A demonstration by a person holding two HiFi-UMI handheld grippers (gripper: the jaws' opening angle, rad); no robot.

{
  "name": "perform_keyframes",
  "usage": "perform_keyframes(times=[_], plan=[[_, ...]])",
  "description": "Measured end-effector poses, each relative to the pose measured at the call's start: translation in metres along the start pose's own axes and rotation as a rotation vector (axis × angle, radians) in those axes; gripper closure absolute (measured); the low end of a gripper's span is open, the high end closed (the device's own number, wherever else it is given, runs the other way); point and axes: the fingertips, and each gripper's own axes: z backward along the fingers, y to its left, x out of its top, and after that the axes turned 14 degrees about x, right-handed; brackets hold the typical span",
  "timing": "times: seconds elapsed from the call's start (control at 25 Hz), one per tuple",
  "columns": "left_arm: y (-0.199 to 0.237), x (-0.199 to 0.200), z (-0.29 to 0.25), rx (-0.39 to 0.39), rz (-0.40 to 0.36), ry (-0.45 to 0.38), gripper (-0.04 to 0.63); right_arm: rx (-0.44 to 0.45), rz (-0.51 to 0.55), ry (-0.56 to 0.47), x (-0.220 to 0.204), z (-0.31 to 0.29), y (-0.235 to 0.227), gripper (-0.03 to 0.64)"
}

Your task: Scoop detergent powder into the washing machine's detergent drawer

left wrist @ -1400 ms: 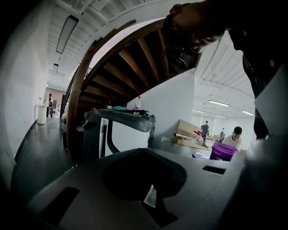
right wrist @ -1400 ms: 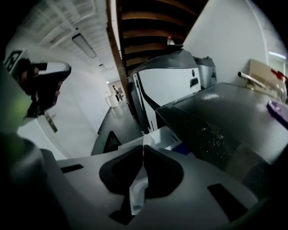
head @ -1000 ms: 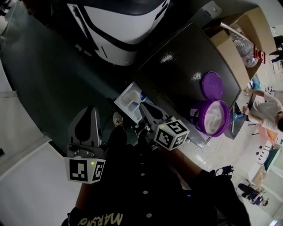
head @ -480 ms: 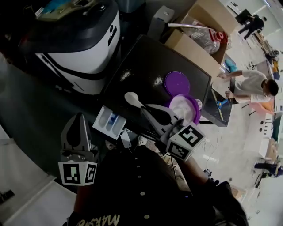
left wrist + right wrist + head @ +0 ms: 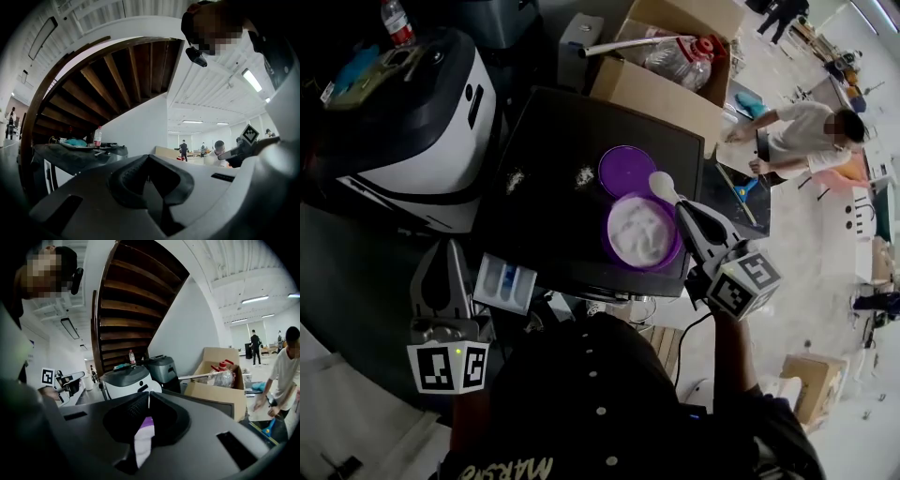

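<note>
In the head view, a purple tub (image 5: 641,235) of white detergent powder stands on the dark tabletop (image 5: 553,216), with its purple lid (image 5: 626,171) lying just behind it. My right gripper (image 5: 683,210) is shut on the handle of a white scoop (image 5: 661,185), whose bowl hangs over the tub's far right rim. In the right gripper view the handle (image 5: 142,442) shows between that gripper's (image 5: 147,394) closed jaws. The white detergent drawer (image 5: 504,283) juts out at the table's front left. My left gripper (image 5: 450,248) hovers left of the drawer, shut and empty; the left gripper view shows its (image 5: 149,157) jaws meeting.
A white and grey washing machine (image 5: 403,122) stands at the left. Spilled powder (image 5: 515,180) dots the tabletop. An open cardboard box (image 5: 666,66) with bottles sits behind the table. A person (image 5: 797,131) bends over at the far right.
My right gripper has carried the scoop from the drawer rightwards to the purple tub. The left gripper has stayed near the drawer. The head view has swung round.
</note>
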Motion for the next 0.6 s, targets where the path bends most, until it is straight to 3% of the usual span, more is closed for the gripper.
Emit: perform_keyframes(times=[0.24,0.6], plan=[[-0.030,0.007,-0.018,-0.062,-0.011,-0.020,0.591,-0.049,0.040,0.081,-0.019,0.027,-0.014,0.583],[-0.055,-0.009,-0.025,-0.096,-0.020,0.022,0.591,0.014,0.148,0.526,-0.081,0.016,-0.007,0.583]])
